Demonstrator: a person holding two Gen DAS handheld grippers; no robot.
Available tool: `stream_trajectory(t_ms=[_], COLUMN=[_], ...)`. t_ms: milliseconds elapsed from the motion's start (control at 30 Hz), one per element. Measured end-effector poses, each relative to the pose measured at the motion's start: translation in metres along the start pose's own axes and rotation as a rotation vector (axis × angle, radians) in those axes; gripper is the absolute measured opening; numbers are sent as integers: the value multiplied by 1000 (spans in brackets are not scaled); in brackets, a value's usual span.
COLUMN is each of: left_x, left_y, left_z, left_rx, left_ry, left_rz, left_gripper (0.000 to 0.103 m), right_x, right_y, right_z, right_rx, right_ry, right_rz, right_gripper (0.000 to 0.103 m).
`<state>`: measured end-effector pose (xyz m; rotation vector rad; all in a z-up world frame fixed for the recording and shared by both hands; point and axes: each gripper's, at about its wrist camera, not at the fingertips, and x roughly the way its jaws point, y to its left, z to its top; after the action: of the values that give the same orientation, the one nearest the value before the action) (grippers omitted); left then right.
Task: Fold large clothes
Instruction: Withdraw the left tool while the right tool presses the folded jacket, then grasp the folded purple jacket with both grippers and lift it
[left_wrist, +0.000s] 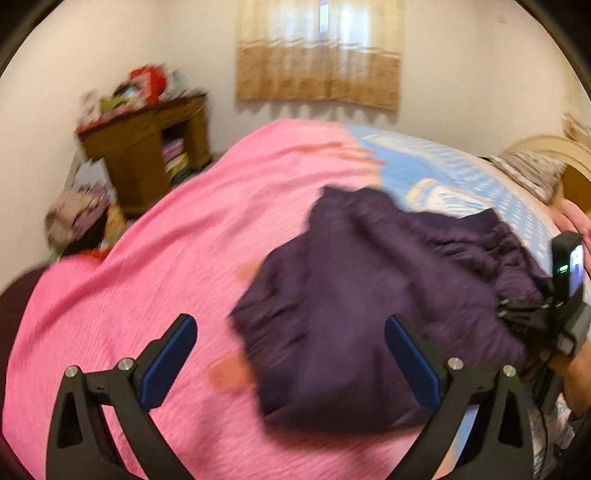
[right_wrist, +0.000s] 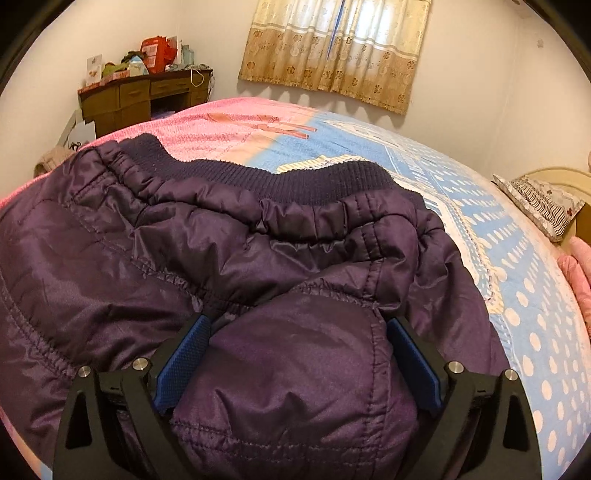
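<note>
We see bed (right_wrist: 480, 236) filling both views, pink blanket (left_wrist: 166, 266) left, blue dotted sheet right. Purple padded jacket (right_wrist: 221, 240) lies bunched mid-bed, ribbed hem (right_wrist: 280, 181) at far edge. Our right gripper (right_wrist: 297, 354) straddles puffy jacket fold, jaws wide, not clamped. Our left gripper (left_wrist: 291, 354) hangs near jacket's left edge, jaws spread, holding nothing. Risk we judge: slick padding slips out on closing; blanket pinched along with cloth.

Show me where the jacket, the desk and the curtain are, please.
jacket (right_wrist: 229, 258): right wrist view, on its quilted purple shell.
desk (right_wrist: 136, 94): right wrist view, on a drawer front.
curtain (left_wrist: 317, 55): left wrist view, on its middle folds.
</note>
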<state>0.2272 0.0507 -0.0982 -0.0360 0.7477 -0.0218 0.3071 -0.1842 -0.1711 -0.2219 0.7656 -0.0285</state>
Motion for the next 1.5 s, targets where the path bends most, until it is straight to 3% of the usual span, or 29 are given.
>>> stream_trajectory(t_ms=[133, 467, 667, 733, 833, 1067, 1233, 1333, 1500], left_x=[8, 46, 76, 81, 88, 93, 92, 77, 47], left_y=[18, 33, 39, 38, 37, 30, 35, 29, 12], left_z=[-19, -26, -23, -19, -15, -8, -8, -3, 14], left_rx=[-111, -333, -448, -453, -453, -444, -478, -398, -313], left_ry=[35, 63, 78, 66, 47, -11, -50, -82, -180], left_rz=[-90, -380, -465, -483, -504, -566, -649, -661, -725], left_gripper=[103, 103, 103, 103, 103, 103, 67, 53, 39], right_x=[-18, -70, -47, -30, -19, 2, -9, -12, -18], right_y=[-6, -1, 23, 24, 34, 37, 31, 30, 22], right_z=[4, 19, 21, 13, 6, 14, 2, 1, -1], right_rx=[32, 127, 36, 16, -59, -94, -50, -34, -1], right_ry=[-16, -192, -119, -63, -71, 10, -79, -93, -123], right_rz=[2, 61, 82, 89, 66, 89, 101, 118, 154], right_gripper=[96, 96, 96, 96, 96, 97, 97, 97, 97])
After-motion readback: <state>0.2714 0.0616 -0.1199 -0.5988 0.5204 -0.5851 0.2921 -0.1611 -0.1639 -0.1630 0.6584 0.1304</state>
